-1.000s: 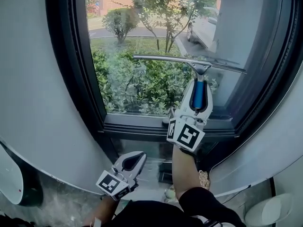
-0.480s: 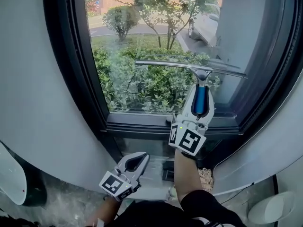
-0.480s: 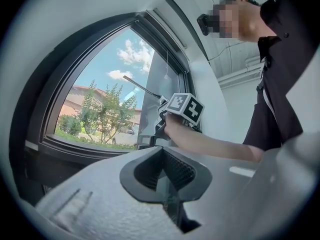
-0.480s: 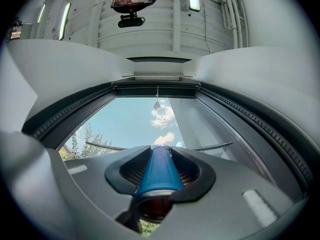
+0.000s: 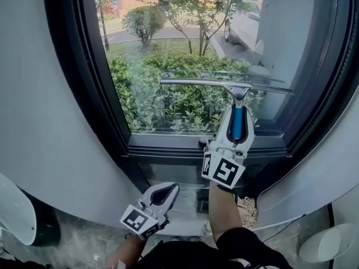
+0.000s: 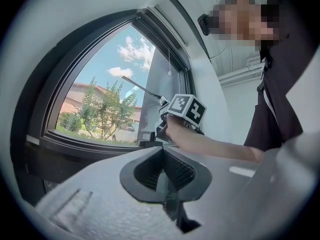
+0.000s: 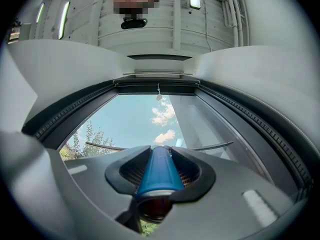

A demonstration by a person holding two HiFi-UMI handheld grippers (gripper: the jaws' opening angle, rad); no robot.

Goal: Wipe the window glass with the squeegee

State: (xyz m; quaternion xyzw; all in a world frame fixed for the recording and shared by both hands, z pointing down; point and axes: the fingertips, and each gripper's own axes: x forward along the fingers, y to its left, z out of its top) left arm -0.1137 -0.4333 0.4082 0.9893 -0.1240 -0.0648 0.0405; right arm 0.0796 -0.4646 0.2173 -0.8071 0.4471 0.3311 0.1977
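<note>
The squeegee (image 5: 236,119) has a blue handle and a long metal blade (image 5: 224,85) lying level against the lower window glass (image 5: 185,49). My right gripper (image 5: 236,125) is shut on the blue handle (image 7: 157,171), below the blade. From the right gripper view the blade (image 7: 102,147) crosses the glass just beyond the jaws. My left gripper (image 5: 162,194) hangs low under the sill, shut and holding nothing; its jaws (image 6: 165,171) meet in the left gripper view, which also shows the right gripper's marker cube (image 6: 186,109) up at the window.
A thick black window frame (image 5: 179,147) runs under the glass, with curved white walls (image 5: 39,122) on both sides. Bushes and a parked car lie outside. A white object (image 5: 328,242) sits at floor level on the right.
The squeegee and right gripper have slid a little downward on the glass. The left gripper stayed low, drifting slightly right in the view.
</note>
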